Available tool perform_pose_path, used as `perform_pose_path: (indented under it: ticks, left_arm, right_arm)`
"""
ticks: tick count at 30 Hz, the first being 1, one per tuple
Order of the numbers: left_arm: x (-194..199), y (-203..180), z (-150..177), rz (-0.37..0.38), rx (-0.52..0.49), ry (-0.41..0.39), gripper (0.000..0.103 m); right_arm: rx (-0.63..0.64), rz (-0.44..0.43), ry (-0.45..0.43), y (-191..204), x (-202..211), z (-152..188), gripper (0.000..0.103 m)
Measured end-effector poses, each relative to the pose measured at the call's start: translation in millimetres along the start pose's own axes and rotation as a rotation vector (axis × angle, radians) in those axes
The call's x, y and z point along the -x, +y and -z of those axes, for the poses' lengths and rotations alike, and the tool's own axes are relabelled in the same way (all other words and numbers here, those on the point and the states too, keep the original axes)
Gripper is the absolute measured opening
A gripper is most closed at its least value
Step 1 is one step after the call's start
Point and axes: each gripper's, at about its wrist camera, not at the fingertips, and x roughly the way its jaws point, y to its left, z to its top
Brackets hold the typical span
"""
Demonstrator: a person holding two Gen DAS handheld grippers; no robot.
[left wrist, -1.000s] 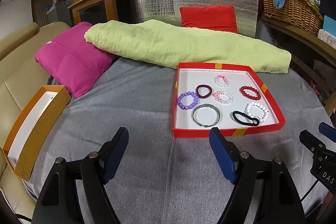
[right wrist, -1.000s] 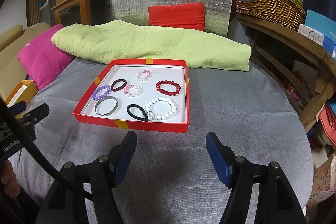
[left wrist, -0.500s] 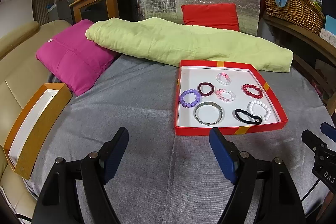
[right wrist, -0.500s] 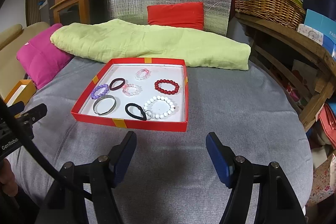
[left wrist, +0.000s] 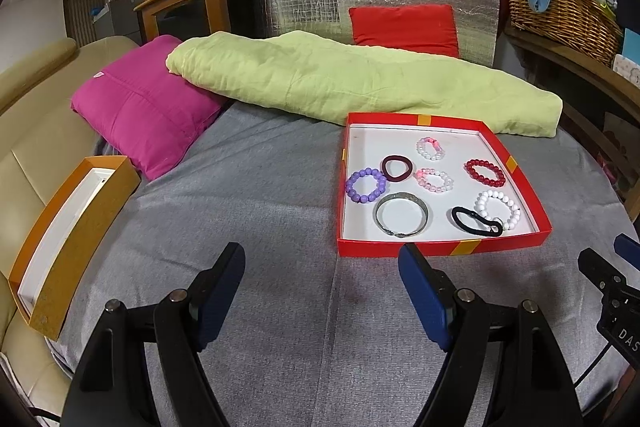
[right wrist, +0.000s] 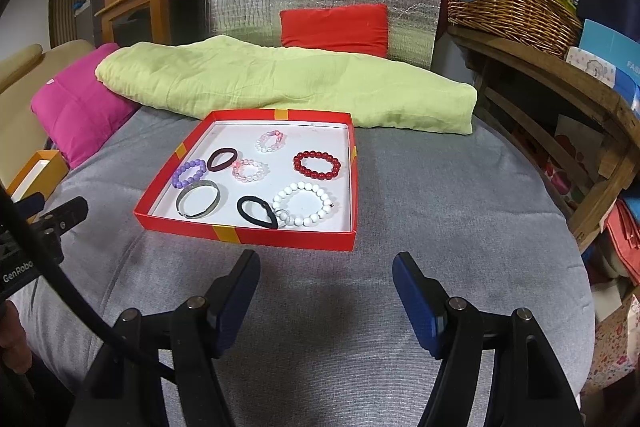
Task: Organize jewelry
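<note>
A red box lid (left wrist: 440, 247) (right wrist: 248, 233) lies on the grey cloth and holds several bracelets and hair ties: a purple bead bracelet (left wrist: 366, 185), a metal bangle (left wrist: 401, 214) (right wrist: 198, 199), a black hair tie (left wrist: 476, 221) (right wrist: 257, 211), a white bead bracelet (right wrist: 305, 203), a red bead bracelet (right wrist: 317, 165). An empty orange box (left wrist: 68, 235) sits at the left edge. My left gripper (left wrist: 322, 267) is open and empty, just short of the lid. My right gripper (right wrist: 326, 273) is open and empty, also near the lid's front edge.
A magenta cushion (left wrist: 144, 103), a green folded blanket (left wrist: 352, 79) and a red cushion (left wrist: 404, 27) lie behind the lid. A wicker basket (right wrist: 508, 3) stands on a wooden shelf at the right. A beige sofa (left wrist: 36, 131) is at the left.
Both grippers have moved a little closer to the red lid. Both stay open and empty.
</note>
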Motion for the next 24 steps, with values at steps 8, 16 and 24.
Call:
perform_pose_path:
  ticks: [8,16,24]
  left_arm:
    - [0.1,1.6,-0.1,-0.001,0.002,0.002,0.08]
    - [-0.2,1.5,-0.2,-0.003,0.003,0.004,0.08]
    - [-0.1,1.0,0.1,-0.007,0.002,0.004,0.08]
  right_arm:
    - [0.001,0.001,0.0,-0.3,-0.8,0.1,0.073]
    - [0.0,0.002,-0.001,0.1,-0.7,0.2,0.073]
    - [0.0,0.002,0.0,-0.4,-0.7,0.1,0.073]
